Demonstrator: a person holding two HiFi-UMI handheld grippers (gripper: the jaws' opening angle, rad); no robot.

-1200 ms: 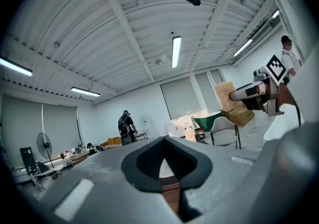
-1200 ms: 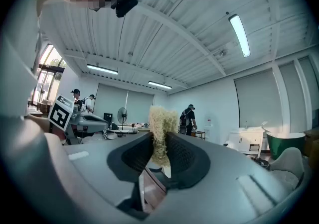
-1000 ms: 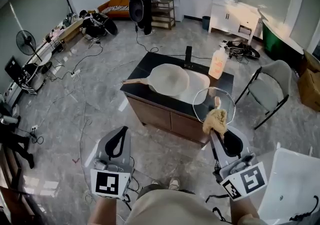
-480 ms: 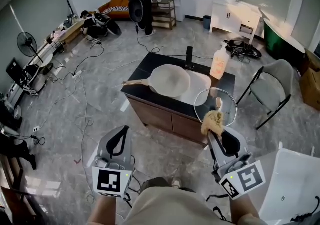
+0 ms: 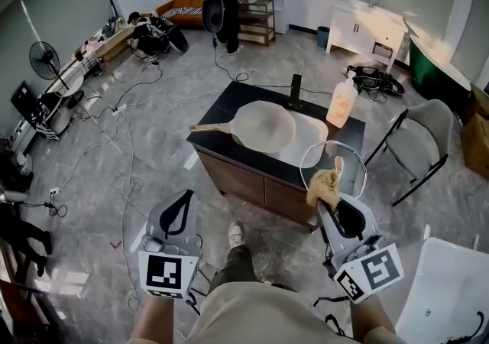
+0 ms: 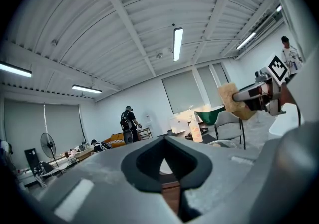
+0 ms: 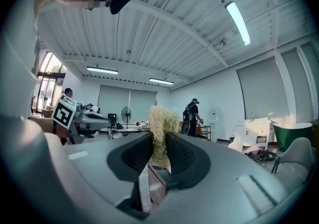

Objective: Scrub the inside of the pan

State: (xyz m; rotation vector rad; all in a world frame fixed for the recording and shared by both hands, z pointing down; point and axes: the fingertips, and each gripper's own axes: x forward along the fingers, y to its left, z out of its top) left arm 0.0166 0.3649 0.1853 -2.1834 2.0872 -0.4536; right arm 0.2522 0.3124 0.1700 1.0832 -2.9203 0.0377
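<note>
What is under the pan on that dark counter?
A white board lies under the pan and sticks out on the side toward the bottle. How far the board reaches beneath is covered by the pan, as is the counter there.

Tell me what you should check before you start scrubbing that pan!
1. Tan fibrous scrubber pinched in the right gripper: ok.
2. Left gripper shut and empty, free to steady things: ok.
3. Pale round pan with a wooden handle uncovered on the dark-topped counter: ok.
4. Round glass lid off the pan, lying beside it: ok.
5. Grippers close enough to reach the pan: not ok, both hover short of the counter.
6. Water or soap inside the pan: cannot tell.
</note>
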